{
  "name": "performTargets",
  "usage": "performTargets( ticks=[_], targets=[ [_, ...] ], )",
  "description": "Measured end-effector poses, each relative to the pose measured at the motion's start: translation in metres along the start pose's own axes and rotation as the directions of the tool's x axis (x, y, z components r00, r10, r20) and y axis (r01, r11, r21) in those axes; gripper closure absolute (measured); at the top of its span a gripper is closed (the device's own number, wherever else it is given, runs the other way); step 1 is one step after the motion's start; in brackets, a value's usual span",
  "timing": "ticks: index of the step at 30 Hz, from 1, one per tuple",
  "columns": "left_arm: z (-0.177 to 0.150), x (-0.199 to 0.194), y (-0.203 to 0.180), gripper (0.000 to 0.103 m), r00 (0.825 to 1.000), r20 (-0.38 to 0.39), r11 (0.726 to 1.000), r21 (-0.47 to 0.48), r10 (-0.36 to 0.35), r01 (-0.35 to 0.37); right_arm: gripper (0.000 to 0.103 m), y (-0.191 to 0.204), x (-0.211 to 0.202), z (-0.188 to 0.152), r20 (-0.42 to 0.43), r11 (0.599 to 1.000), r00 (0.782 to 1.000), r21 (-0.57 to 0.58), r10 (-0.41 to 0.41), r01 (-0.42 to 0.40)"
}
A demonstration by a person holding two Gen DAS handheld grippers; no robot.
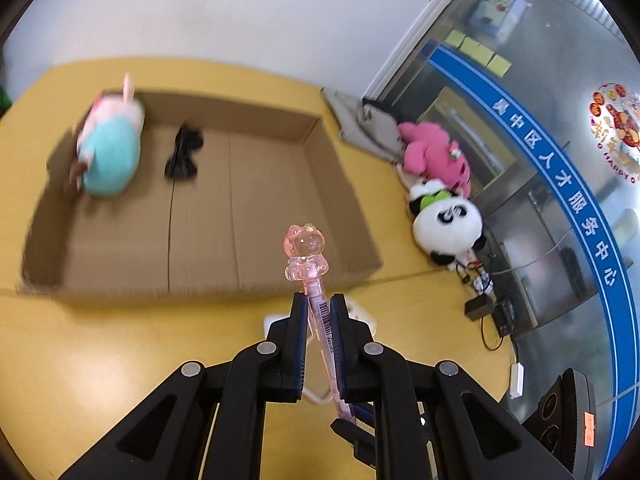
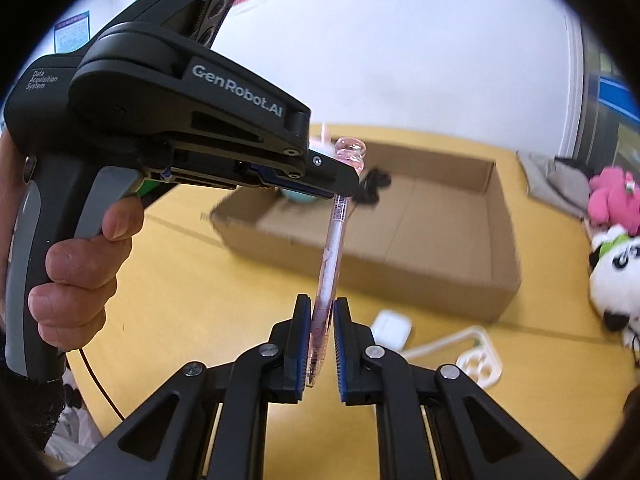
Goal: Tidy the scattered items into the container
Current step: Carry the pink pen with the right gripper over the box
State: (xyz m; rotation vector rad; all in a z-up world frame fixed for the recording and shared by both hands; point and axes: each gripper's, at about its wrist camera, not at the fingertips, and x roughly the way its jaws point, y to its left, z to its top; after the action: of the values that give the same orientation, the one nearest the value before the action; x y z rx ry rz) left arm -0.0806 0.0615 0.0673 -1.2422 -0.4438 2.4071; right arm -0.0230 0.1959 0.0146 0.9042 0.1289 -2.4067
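A pink see-through pen (image 1: 316, 304) with a cat-shaped top is held in the air in front of the shallow cardboard box (image 1: 340, 184). My left gripper (image 1: 319, 300) is shut on the pen's upper barrel; it also shows in the right wrist view (image 2: 340, 184). My right gripper (image 2: 322, 304) has its pads around the pen's lower end (image 2: 326, 280), with a small gap on the right pad side. A teal and pink plush (image 1: 110, 148) and a black item (image 1: 184, 152) lie inside the box.
The box sits on a yellow table (image 1: 120, 344). A pink plush (image 1: 436, 152) and a panda plush (image 1: 444, 220) lie right of the box. A white case (image 2: 392, 328) and a white plastic frame (image 2: 476, 356) lie on the table near the box's front. Cables (image 1: 484, 300) lie at the right edge.
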Motion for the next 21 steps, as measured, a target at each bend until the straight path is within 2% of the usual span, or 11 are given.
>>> performTargets(
  ticks=[11,21],
  targets=[
    [0.078,-0.035,-0.025,0.093,0.995,0.099,0.994,0.105,0.018,-0.028,0.093,-0.019,-0.006,0.081,0.097,0.999,0.995,0.021,0.023,-0.025],
    [0.146,-0.05,-0.031,0.094,0.99,0.141,0.987,0.159,0.014,-0.037,0.093,-0.032,0.004,0.145,0.135,0.996,0.99,0.061,0.049,-0.058]
  ],
)
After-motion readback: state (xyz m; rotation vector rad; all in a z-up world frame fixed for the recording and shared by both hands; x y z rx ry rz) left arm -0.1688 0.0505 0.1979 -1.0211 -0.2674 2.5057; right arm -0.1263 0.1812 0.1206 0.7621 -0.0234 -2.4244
